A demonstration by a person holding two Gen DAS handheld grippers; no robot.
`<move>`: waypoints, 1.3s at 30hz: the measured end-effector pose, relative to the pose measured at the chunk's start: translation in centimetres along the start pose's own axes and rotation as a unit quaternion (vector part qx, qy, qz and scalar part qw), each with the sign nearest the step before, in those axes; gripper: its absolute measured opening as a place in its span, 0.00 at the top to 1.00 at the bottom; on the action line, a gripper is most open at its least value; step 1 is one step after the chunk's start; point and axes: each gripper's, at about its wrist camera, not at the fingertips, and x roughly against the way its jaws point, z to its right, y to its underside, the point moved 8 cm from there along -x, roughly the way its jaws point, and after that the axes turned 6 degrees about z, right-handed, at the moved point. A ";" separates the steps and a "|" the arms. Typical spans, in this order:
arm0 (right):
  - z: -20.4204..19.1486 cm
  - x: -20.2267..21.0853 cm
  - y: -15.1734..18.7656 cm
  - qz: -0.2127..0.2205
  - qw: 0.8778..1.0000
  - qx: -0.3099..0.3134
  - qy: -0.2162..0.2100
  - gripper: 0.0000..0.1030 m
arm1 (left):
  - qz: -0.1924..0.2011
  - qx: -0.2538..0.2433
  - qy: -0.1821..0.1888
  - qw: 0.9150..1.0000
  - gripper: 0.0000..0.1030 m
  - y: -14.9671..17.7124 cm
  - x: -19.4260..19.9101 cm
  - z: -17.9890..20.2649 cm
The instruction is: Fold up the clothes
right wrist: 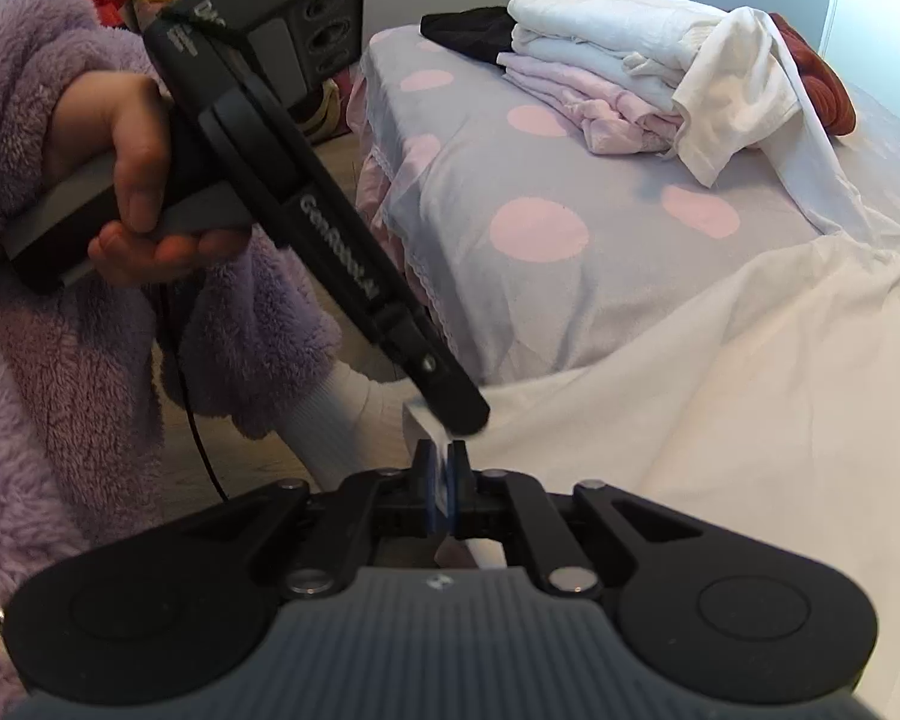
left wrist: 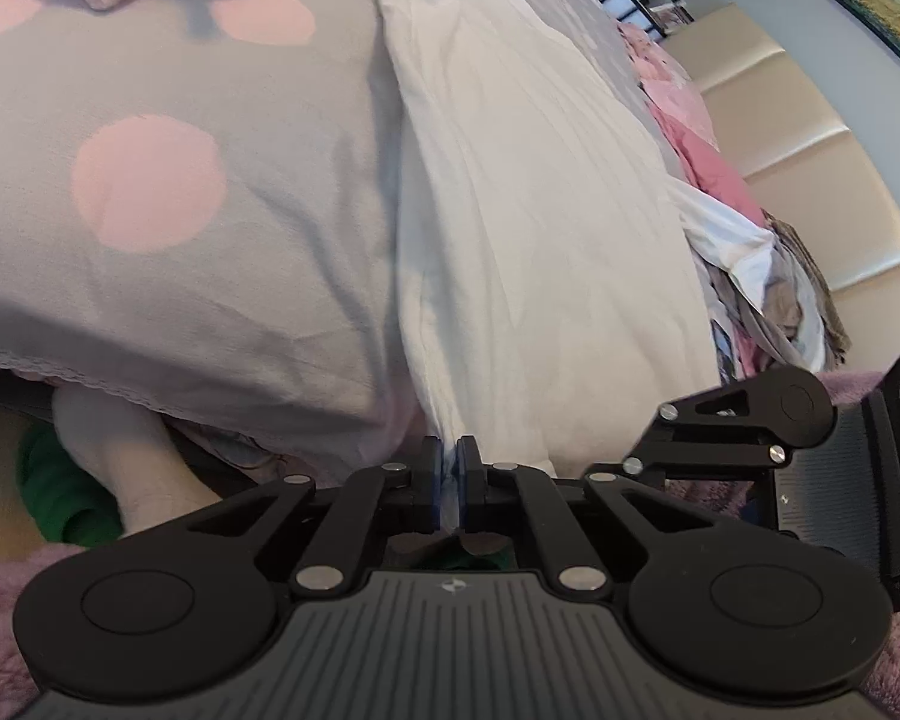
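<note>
Two grippers pinch the same white garment (right wrist: 720, 396) at the near edge of the bed (left wrist: 180, 276) — the left gripper (left wrist: 448, 489) and the right gripper (right wrist: 441, 489) each have their pads closed on a thin bit of its hem, very close together. With so little cloth between the pads, a sharp pull could slip a corner free, and the long body trailing toward the far edge may drag or bunch. The folded pile (right wrist: 600, 60) near the bed's far corner looks loosely stacked, though the fisheye view distorts it. A hand (right wrist: 126, 180) in a fuzzy sleeve holds the left tool angled down toward the hem.
</note>
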 end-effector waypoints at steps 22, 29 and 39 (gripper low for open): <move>10.9 17.0 12.1 -0.022 0.928 -0.293 0.230 0.73 | 0.016 -0.037 -0.012 0.999 0.97 -6.1 1.1 4.9; 13.9 25.4 20.6 -0.037 0.869 -0.400 0.289 0.73 | -0.010 -0.031 -0.042 0.999 0.98 -6.4 0.5 3.7; 13.6 23.1 26.3 -0.073 0.831 -0.493 0.246 0.73 | -0.005 -0.029 -0.075 0.997 0.97 -6.0 0.4 3.4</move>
